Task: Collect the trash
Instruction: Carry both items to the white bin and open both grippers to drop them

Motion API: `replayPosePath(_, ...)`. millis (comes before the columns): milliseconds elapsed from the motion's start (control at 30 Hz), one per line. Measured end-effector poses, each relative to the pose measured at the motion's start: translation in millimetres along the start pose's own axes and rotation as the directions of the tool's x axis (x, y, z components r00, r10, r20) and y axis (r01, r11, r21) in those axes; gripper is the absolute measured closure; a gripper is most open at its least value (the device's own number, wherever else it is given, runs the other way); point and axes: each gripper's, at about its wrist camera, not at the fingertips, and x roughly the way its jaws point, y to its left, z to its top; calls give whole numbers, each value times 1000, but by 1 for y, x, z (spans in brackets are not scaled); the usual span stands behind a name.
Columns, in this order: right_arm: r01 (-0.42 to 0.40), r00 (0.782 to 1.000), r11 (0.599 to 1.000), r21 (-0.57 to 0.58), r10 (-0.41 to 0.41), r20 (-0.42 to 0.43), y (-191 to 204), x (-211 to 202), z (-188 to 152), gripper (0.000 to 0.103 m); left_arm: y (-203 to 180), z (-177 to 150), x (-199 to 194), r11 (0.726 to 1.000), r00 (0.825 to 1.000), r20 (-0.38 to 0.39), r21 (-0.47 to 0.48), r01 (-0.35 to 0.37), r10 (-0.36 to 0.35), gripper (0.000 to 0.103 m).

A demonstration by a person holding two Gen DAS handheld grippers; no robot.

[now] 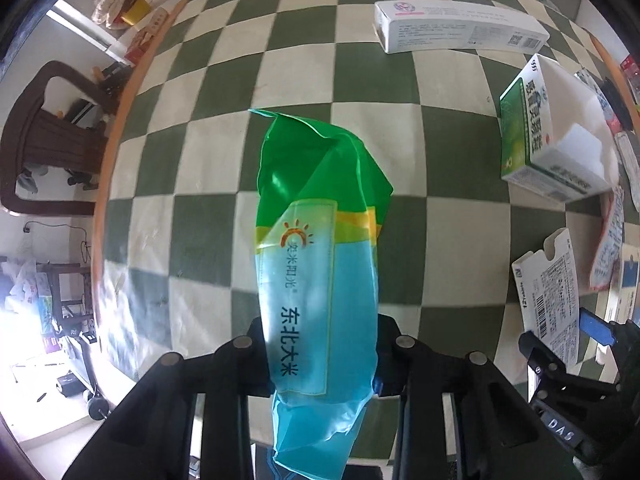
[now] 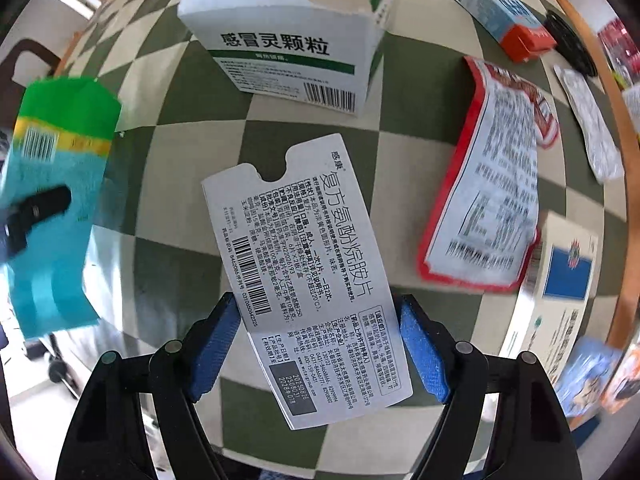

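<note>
A green, yellow and blue plastic rice bag [image 1: 316, 200] hangs crumpled above the green and cream checked tablecloth [image 1: 192, 152]. My left gripper [image 1: 320, 364] is shut on the bag's blue lower part. In the right wrist view the same bag [image 2: 52, 200] is at the far left, with a black finger of the left gripper across it. A flat white medicine box [image 2: 304, 240] printed with black text and a barcode lies between the blue pads [image 2: 216, 344] of my right gripper [image 2: 320, 340], which is shut on its two long edges. The left wrist view also shows this box [image 1: 548, 292] at the lower right.
An open green and white medicine box [image 2: 288, 52] stands just beyond. A red-bordered packet [image 2: 492, 200], a box with a blue flag [image 2: 560, 280] and a blue and orange box [image 2: 500, 12] lie to the right. A long white box [image 1: 460, 26] lies far back. The table's orange rim [image 1: 120, 120] curves left, a dark chair [image 1: 52, 136] beyond.
</note>
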Motion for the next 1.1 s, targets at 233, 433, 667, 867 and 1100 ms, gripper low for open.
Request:
replayPosePath(233, -36, 998, 997, 62, 33, 60, -3, -24, -55, 22, 20, -43, -22, 1000, 997, 73, 1, 11, -11, 80)
replayPosePath(433, -61, 990, 986, 153, 40, 136, 9, -57, -116, 22, 37, -91, -35, 997, 988, 144, 66, 48, -57, 81)
replayPosePath(667, -125, 970, 952, 280, 58, 235, 33, -95, -201, 22, 62, -172, -45, 985, 973, 177, 121, 125, -145, 81)
replayPosePath(867, -208, 962, 913, 351, 127, 240, 66, -88, -262, 22, 82, -246, -41, 967, 964, 115, 117, 227, -240, 81)
replayPosePath(1100, -246, 968, 893, 377, 209, 138, 80, -50, -341, 22, 87, -312, 7, 947, 947, -6, 26, 322, -321, 80)
